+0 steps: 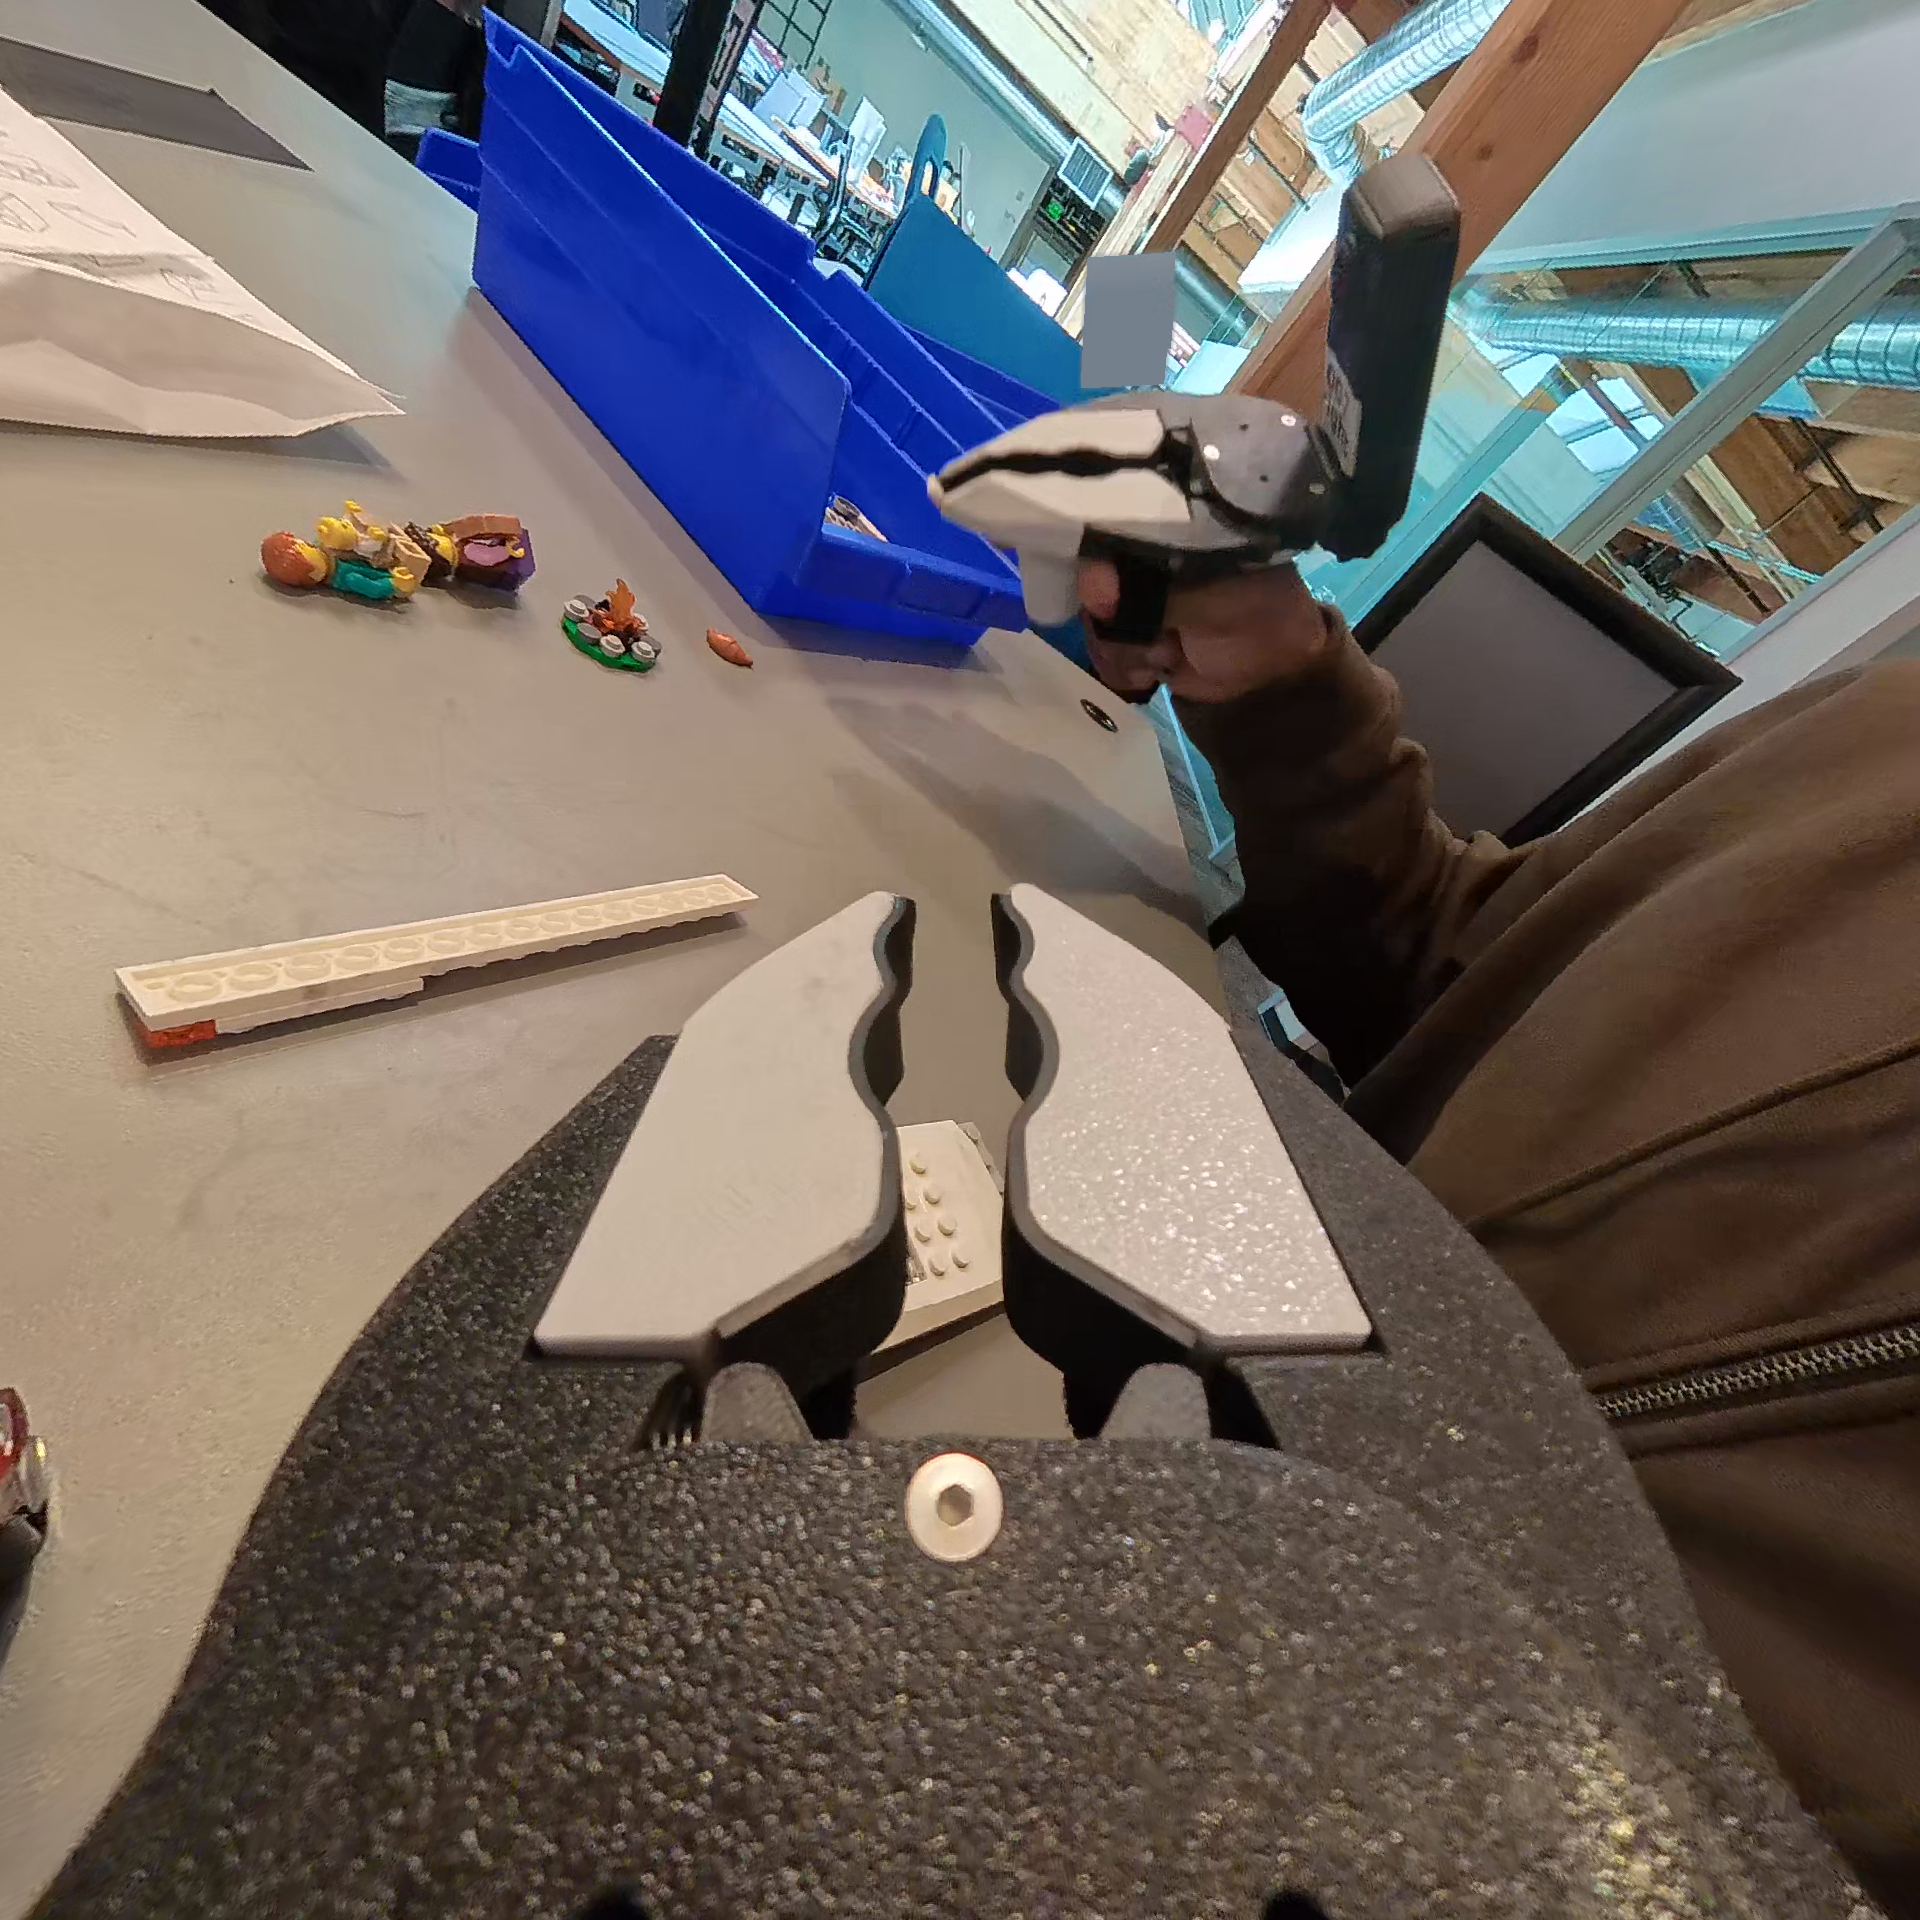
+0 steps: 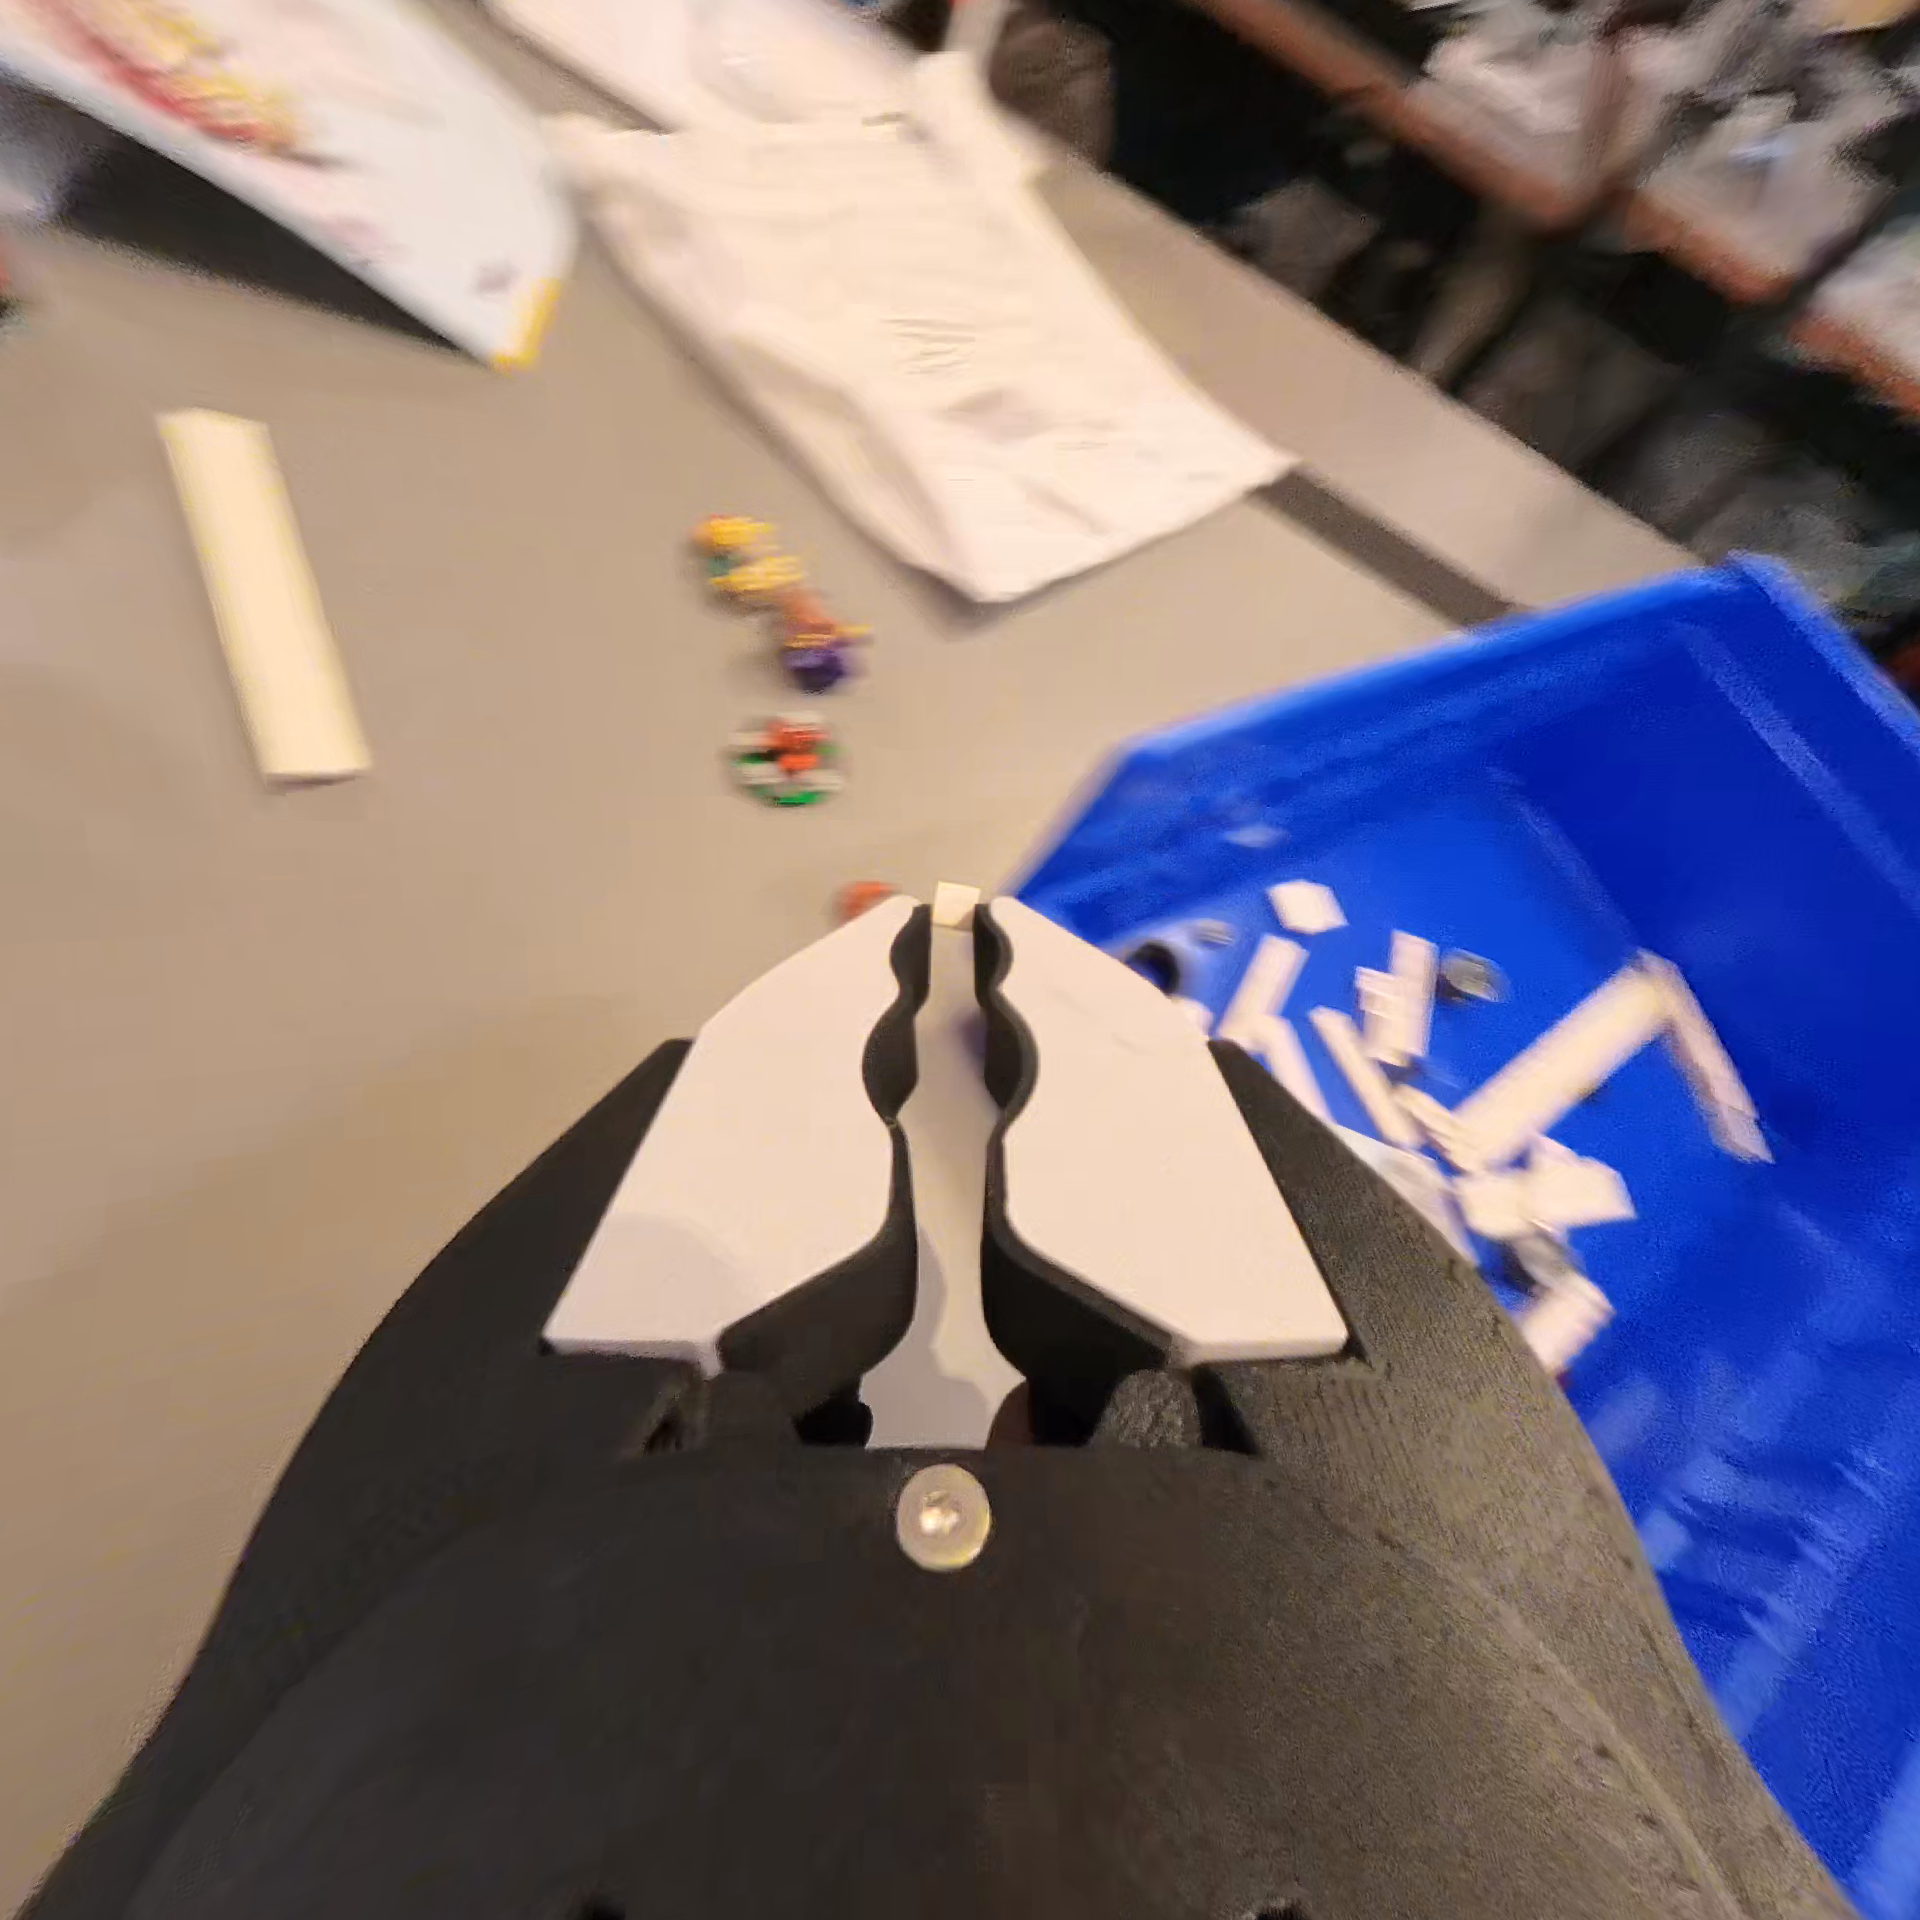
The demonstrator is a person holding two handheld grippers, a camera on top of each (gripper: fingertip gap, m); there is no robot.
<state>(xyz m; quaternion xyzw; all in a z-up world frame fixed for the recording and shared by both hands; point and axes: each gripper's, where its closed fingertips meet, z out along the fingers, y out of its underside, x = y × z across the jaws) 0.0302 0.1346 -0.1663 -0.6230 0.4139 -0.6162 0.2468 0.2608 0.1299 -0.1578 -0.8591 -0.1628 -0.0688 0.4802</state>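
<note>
A grey desk (image 1: 436, 790) is seen in the left wrist view; the left hand-held gripper (image 1: 951, 904) is held apart and empty, a long white plate (image 1: 436, 951) lying crosswise to its left. In the right wrist view, the right hand-held gripper (image 2: 951, 912) is clamped on a small white brick (image 2: 954, 902) beside the blue bin (image 2: 1558, 748).

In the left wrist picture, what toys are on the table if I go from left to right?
Long white plate → heap of little toy figures → round green campfire piece → small orange bit → blue bin.
</note>
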